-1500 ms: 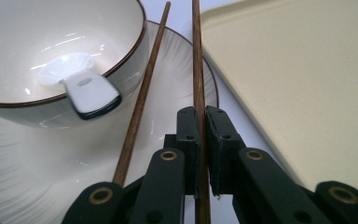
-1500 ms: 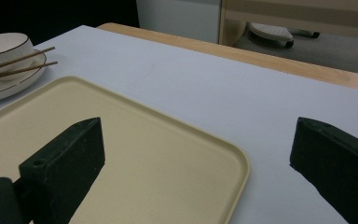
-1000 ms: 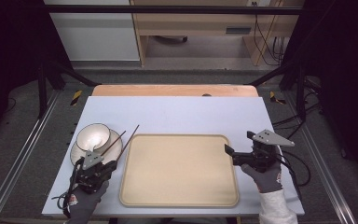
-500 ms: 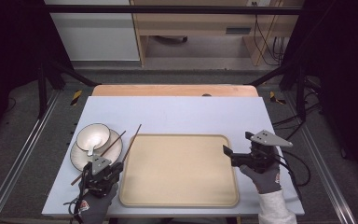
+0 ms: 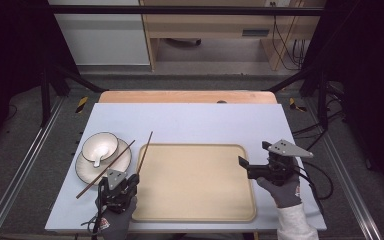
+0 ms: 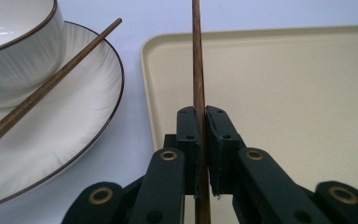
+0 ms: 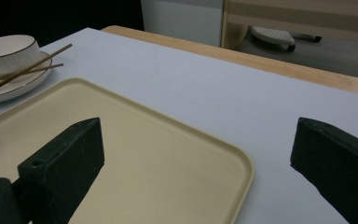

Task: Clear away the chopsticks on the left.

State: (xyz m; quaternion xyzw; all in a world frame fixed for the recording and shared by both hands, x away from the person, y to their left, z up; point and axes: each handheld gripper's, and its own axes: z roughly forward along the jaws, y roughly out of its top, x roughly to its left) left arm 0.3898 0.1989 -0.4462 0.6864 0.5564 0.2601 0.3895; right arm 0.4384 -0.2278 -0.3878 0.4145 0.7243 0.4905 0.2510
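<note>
A brown chopstick (image 5: 145, 152) lies along the left edge of the beige tray (image 5: 195, 200). My left gripper (image 5: 131, 179) is shut on its near end. In the left gripper view the chopstick (image 6: 198, 70) runs straight out from between the closed jaws of the left gripper (image 6: 202, 116). A second chopstick (image 5: 105, 170) rests slanted across the white plate (image 5: 87, 172), beside the white bowl (image 5: 100, 146). My right gripper (image 5: 245, 167) hovers open over the tray's right edge, holding nothing. Its jaws stand wide apart above the tray (image 7: 144, 154) in the right gripper view (image 7: 200, 158).
The tray sits mid-table on a pale blue tabletop (image 5: 205, 125), with a wooden strip (image 5: 180, 96) along the far edge. The plate (image 6: 88, 93) and bowl (image 6: 14, 51) sit just left of the held chopstick. Dark frame posts stand at both sides.
My left gripper has slid right from beside the plate to the chopstick's near end and now grips it. The right gripper has barely moved.
</note>
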